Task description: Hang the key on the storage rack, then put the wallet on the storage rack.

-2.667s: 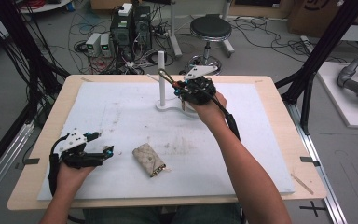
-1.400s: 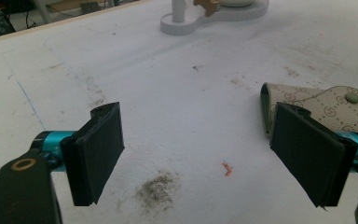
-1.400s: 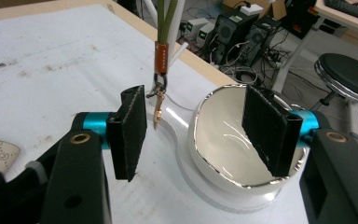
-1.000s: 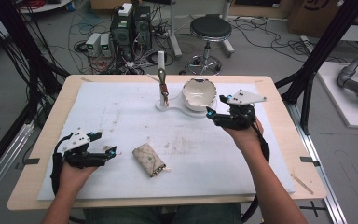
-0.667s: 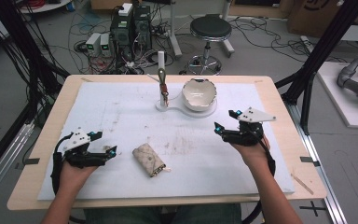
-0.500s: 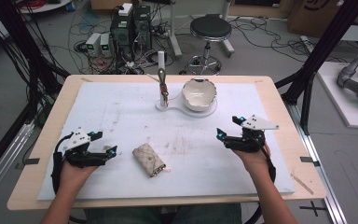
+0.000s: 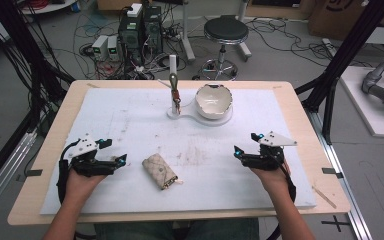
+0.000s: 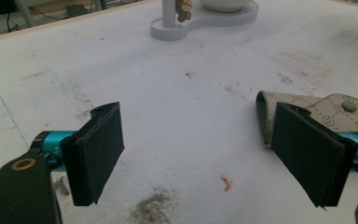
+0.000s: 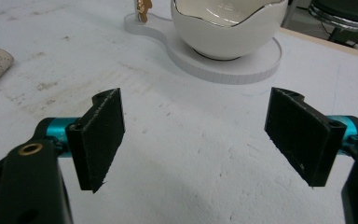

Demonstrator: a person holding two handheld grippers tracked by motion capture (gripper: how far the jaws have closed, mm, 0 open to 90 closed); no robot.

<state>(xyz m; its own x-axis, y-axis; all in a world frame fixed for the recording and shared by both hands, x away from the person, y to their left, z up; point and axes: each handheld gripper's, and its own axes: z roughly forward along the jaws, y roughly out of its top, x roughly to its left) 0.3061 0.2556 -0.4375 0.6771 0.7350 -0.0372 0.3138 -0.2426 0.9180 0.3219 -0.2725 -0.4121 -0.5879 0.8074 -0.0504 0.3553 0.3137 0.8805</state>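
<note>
A beige patterned key pouch (image 7: 160,171) lies flat on the white mat (image 7: 130,120), front centre. My left gripper (image 7: 114,151) rests just left of it, open, with the pouch (image 8: 307,103) partly behind its right jaw. At the back stands a white stand (image 7: 180,112) with a post (image 7: 173,75), a small brown item (image 7: 175,91) hanging on it, and an egg-shaped white bowl (image 7: 213,100). My right gripper (image 7: 247,143) sits low at the front right, open. Its jaws have just been opening with nothing between them. It (image 9: 196,140) faces the bowl (image 9: 228,28).
The mat covers most of a wooden table (image 7: 300,115) and is stained near the middle. Behind the table are a stool (image 7: 225,31), computers (image 7: 140,25) and cables on the floor. Black frame posts (image 7: 350,55) stand at both sides.
My right hand has come away from the stand, toward the front right and down to the mat, and its jaws have opened. The left gripper and the pouch have not moved.
</note>
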